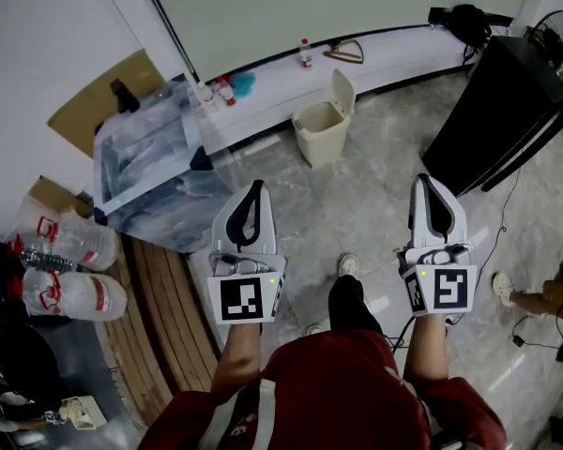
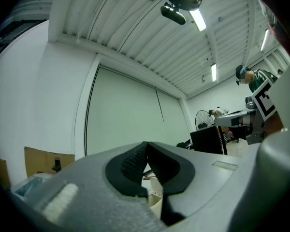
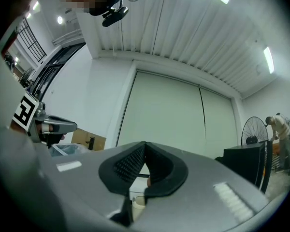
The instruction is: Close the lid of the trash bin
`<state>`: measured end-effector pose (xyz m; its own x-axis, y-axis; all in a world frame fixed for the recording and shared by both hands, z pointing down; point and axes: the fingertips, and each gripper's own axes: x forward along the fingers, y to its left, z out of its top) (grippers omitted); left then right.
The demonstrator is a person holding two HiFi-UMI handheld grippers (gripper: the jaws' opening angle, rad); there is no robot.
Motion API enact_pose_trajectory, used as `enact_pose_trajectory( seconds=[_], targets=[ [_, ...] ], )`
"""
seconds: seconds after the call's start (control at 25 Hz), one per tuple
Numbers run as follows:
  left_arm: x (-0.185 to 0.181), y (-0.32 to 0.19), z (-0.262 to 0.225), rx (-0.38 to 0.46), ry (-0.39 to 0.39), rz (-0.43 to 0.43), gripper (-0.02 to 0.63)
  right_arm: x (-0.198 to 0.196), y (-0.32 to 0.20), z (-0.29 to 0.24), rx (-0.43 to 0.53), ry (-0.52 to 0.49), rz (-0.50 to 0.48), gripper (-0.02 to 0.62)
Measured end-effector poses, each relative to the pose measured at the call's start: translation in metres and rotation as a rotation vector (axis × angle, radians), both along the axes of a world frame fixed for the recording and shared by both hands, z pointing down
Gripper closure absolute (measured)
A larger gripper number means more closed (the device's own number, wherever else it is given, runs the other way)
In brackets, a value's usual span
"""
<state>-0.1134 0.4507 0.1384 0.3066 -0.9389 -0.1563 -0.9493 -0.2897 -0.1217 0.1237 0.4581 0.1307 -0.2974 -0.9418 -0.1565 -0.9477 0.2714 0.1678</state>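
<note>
A beige trash bin (image 1: 319,135) stands on the marble floor by the white ledge, its lid (image 1: 342,90) tipped up and open. The bin is well ahead of both grippers. My left gripper (image 1: 254,189) is held out at the bin's near left, its jaws together with nothing in them. My right gripper (image 1: 425,182) is at the bin's near right, also shut and empty. In the left gripper view the pads meet at the tip (image 2: 146,146), with part of the bin (image 2: 155,198) below them. In the right gripper view the bin's rim (image 3: 135,199) shows under the closed tip (image 3: 145,146).
A black cabinet (image 1: 500,112) stands at the right. A clear plastic box (image 1: 148,160) and large water bottles (image 1: 68,272) are at the left, beside wooden slats (image 1: 164,319). Small bottles sit on the white ledge (image 1: 385,56). Another person's leg (image 1: 544,300) and cables lie at the far right.
</note>
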Motion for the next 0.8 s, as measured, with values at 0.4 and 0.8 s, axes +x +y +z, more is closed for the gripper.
enact_pose_trajectory(
  seconds=[0.4, 0.8],
  targets=[
    [0.044, -0.121, 0.005, -0.042, -0.026, -0.058, 0.606, 0.042, -0.125, 0.014, -0.038, -0.015, -0.05, 0.595],
    [0.099, -0.22, 0.01, -0.06, -0.05, -0.061, 0.606, 0.082, -0.232, 0.024, -0.077, -0.05, -0.082, 0.595]
  ],
)
